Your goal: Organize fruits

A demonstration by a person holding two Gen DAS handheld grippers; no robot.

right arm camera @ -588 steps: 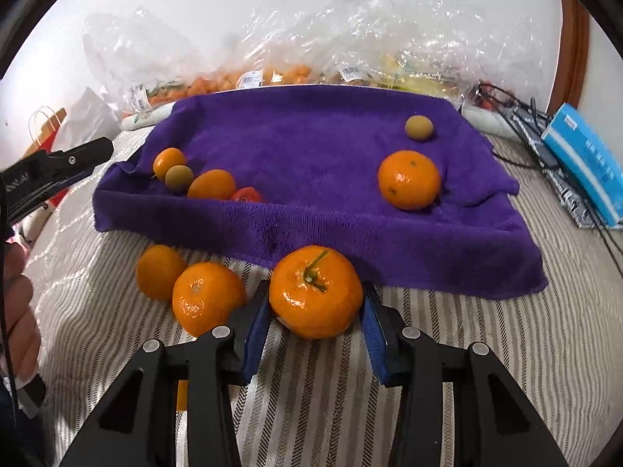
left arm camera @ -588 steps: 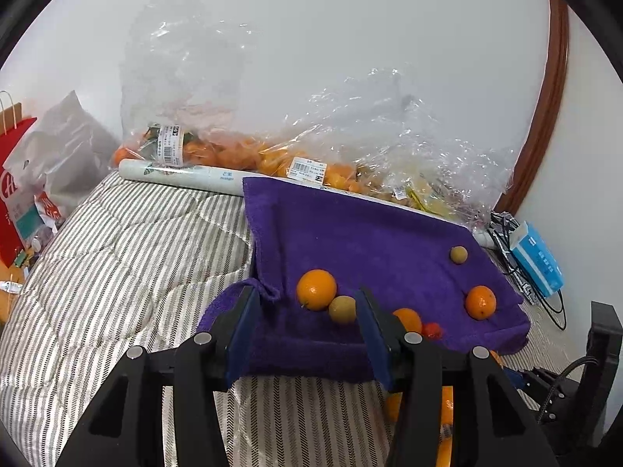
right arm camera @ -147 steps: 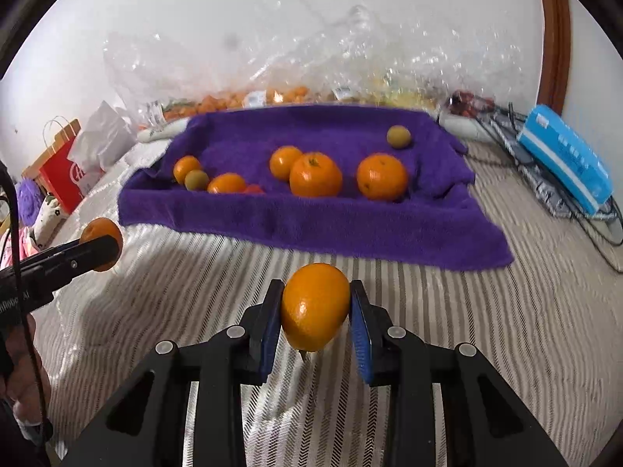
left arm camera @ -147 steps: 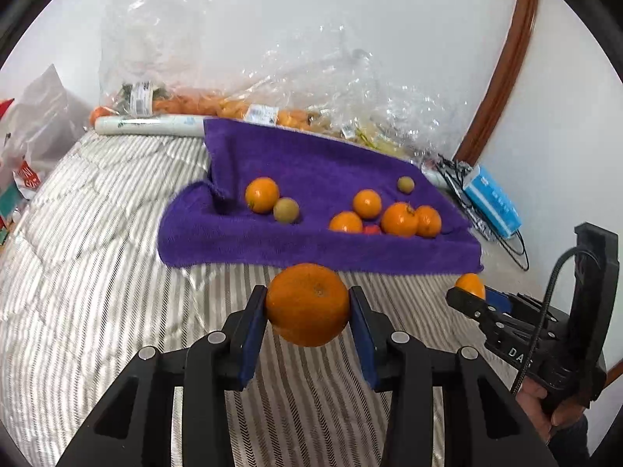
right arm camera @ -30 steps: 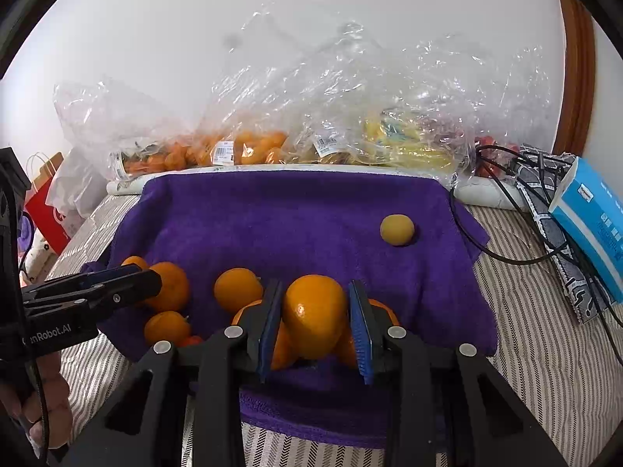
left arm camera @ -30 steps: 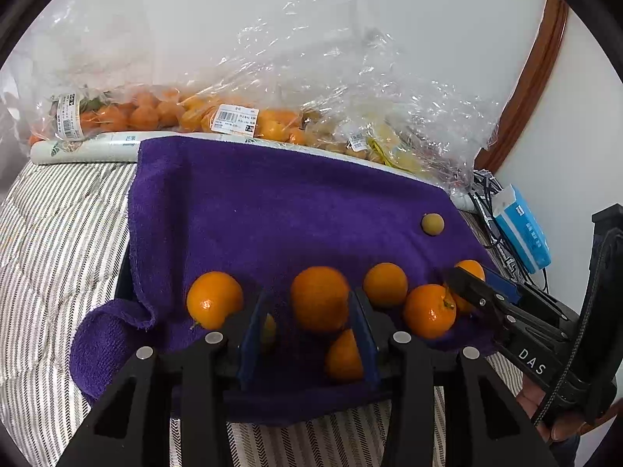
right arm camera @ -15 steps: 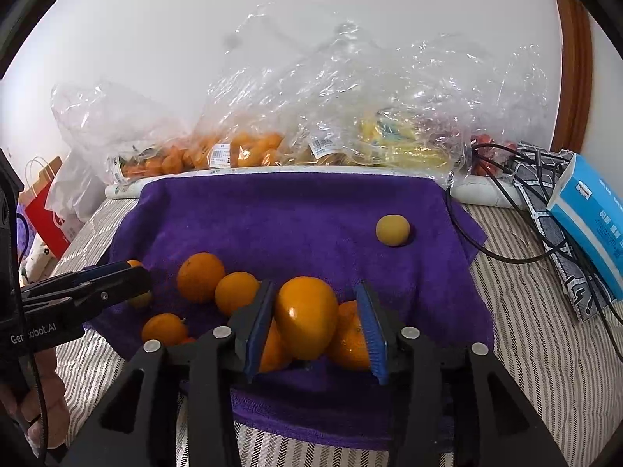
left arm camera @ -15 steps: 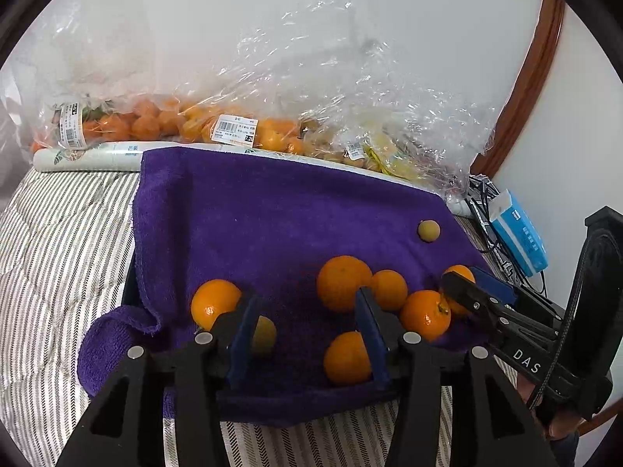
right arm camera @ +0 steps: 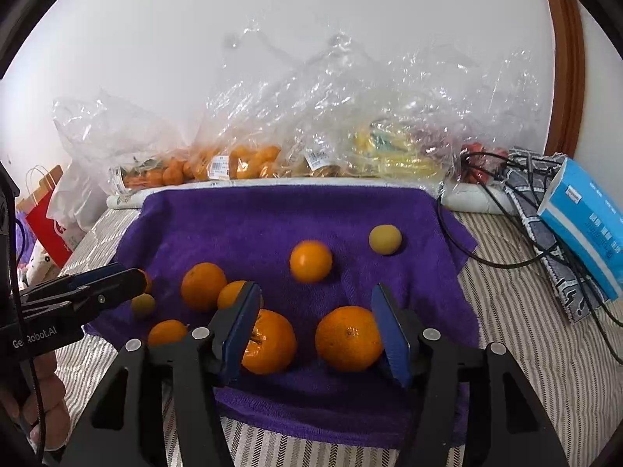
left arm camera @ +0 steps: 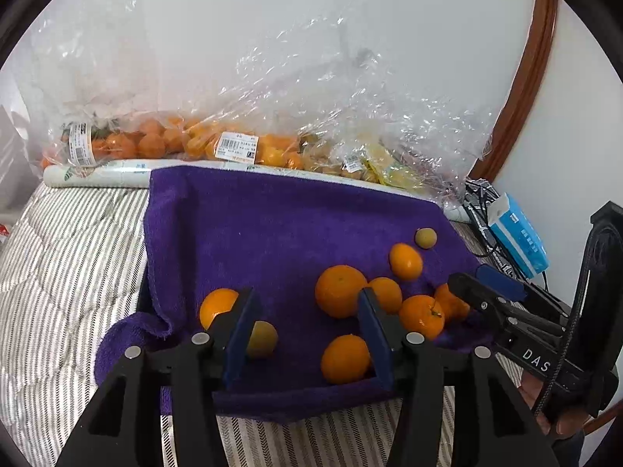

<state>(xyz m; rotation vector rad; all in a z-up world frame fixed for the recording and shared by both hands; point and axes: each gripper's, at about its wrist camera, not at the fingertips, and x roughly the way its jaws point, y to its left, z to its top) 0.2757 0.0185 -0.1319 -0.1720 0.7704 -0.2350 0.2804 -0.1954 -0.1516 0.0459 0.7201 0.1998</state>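
The striped bed (left arm camera: pixel 70 257) fills the lower part of both views, and the purple towel (left arm camera: pixel 272 225) spread over it takes the middle of each frame, its far edge propped against a white roll and clear plastic bags of fruit (right arm camera: pixel 296 128) along the wall at the top. All the loose fruit sits on the towel's lower half; none shows on the bare bedding. A blue box (right arm camera: pixel 584 214) and a tangle of black cables (right arm camera: pixel 506 257) lie at the right edge, clear of the towel. The right tongs (right arm camera: pixel 315 334) are spread wide and grip nothing: 1 large orange (right arm camera: pixel 348 337) rests just inside the right blade, a second orange (right arm camera: pixel 268 340) sits partly behind the left blade, and a smaller orange (right arm camera: pixel 310 260) lies straight ahead, farther up the frame. The left tongs (left arm camera: pixel 307 334) are likewise parted and empty, framing bare towel, with an orange (left arm camera: pixel 340 291) just beyond the right blade, another (left arm camera: pixel 344 358) low beside it, and a dull yellow-green fruit (left arm camera: pixel 263 338) touching the left blade. A second small yellowish fruit (right arm camera: pixel 384 238) sits apart toward the upper right. Round fruit has no long axis, so approach angle matters little; the right tongs are nearer the front pair, though their closeness to each other could crowd a grip.
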